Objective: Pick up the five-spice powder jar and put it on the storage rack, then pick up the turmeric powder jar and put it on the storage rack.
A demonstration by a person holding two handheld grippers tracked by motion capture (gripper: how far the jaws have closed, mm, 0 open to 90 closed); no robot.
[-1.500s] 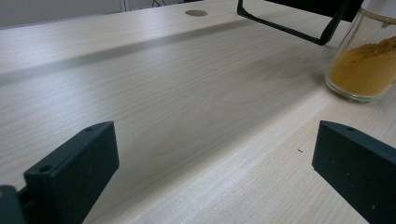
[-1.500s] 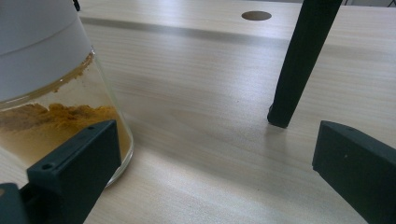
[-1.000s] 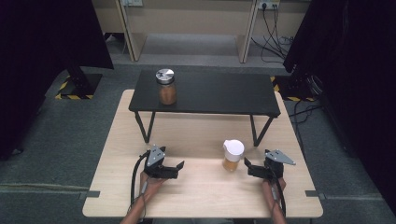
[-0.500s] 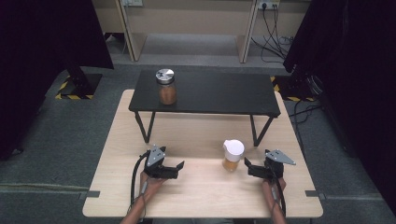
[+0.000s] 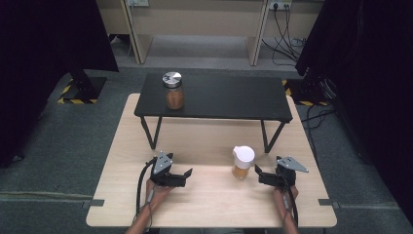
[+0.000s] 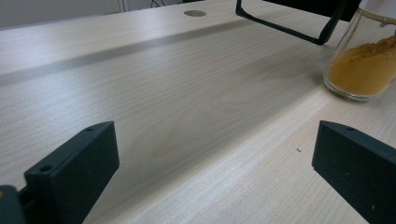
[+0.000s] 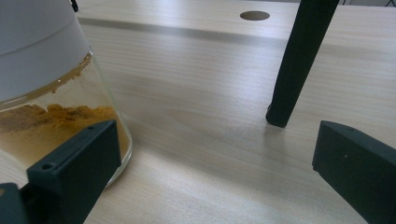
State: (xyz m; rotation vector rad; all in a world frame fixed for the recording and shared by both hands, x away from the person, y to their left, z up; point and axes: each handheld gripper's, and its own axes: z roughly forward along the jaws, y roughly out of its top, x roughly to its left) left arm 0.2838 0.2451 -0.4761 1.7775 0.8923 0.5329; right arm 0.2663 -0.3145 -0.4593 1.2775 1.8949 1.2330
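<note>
Two grippers rest low over the wooden table [image 5: 204, 209], both with jaws spread wide and nothing between them. We note the left gripper [image 5: 187, 173] well apart from the white-lidded jar [image 5: 243, 162] of orange powder, which stands upright on the table near the black stand's right leg [image 5: 269, 140]. Our right gripper [image 5: 258, 170] sits just beside that jar; in the right gripper view the glass [image 7: 56, 107] lies off to one side, behind one jaw rather than between the two. A second, metal-lidded jar [image 5: 173, 90] stands on the black stand [image 5: 229, 97]. We judge the work barely begun: no grasp made, jar not lifted. Left to do: centre the jaws on the jar, close, move it.
</note>
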